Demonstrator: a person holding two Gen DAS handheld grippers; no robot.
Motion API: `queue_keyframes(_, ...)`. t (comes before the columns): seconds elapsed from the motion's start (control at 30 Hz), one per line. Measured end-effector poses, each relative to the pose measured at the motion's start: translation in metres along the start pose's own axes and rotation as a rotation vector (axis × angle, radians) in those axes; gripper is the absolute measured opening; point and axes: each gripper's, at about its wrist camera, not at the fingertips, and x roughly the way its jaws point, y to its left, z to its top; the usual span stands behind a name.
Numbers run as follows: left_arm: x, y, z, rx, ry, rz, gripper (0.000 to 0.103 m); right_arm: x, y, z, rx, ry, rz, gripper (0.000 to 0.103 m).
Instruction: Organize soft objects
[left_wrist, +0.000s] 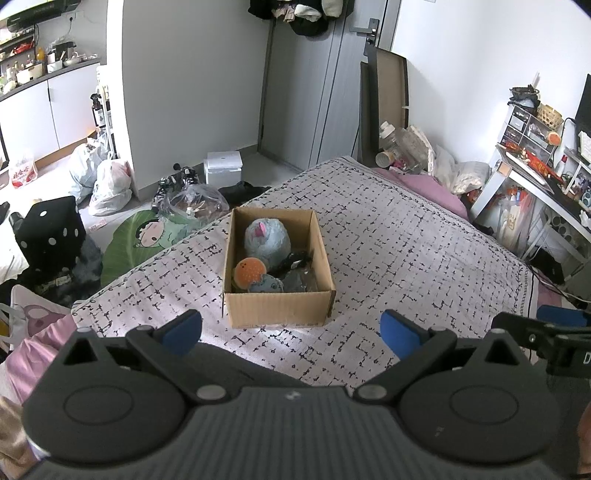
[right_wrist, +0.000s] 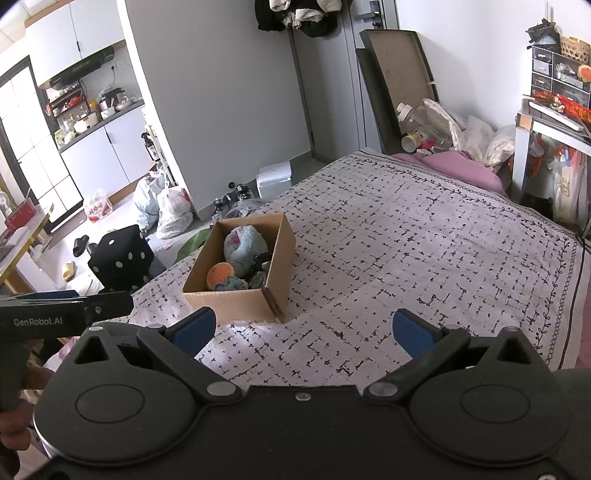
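While both my left gripper (left_wrist: 291, 330) and right gripper (right_wrist: 303, 332) are gaping empty, the cardboard box (left_wrist: 279, 306) is sitting at twelve o'clock. It's holding a fluffy blue plush (left_wrist: 267, 240) and an orange ball (left_wrist: 249, 271).

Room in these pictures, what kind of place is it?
Probably a small studio flat's bedroom: a bed with a cardboard box of soft toys on it, a kitchen counter behind, and a cluttered desk.

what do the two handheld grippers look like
Both the left gripper and the right gripper are matte black, with two round discs, silver pivot pins and blue finger pads. The left one's side carries white "GenRobot.AI" lettering.
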Motion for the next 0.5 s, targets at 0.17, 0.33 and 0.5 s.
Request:
queue_keyframes(0.17, -0.0012, -0.0014, -0.0006, -0.001, -0.003, -0.001, 0.102, 0.0001, 0.0002, -0.0002, -0.004, -0.002, 0.0, 0.103)
queue_keyframes(0.33, -0.0016, -0.0019, -0.0008, 0.0, -0.002, -0.002, 0.102, 0.0017, -0.0005, -0.0004, -0.003, 0.004, -0.003, 0.103)
queue_keyframes(0.5, -0.0015, -0.003, -0.0013, 0.0, -0.001, -0.005, 0.102, 0.0024, -0.0007, -0.0009, -0.004, 0.007, -0.005, 0.103)
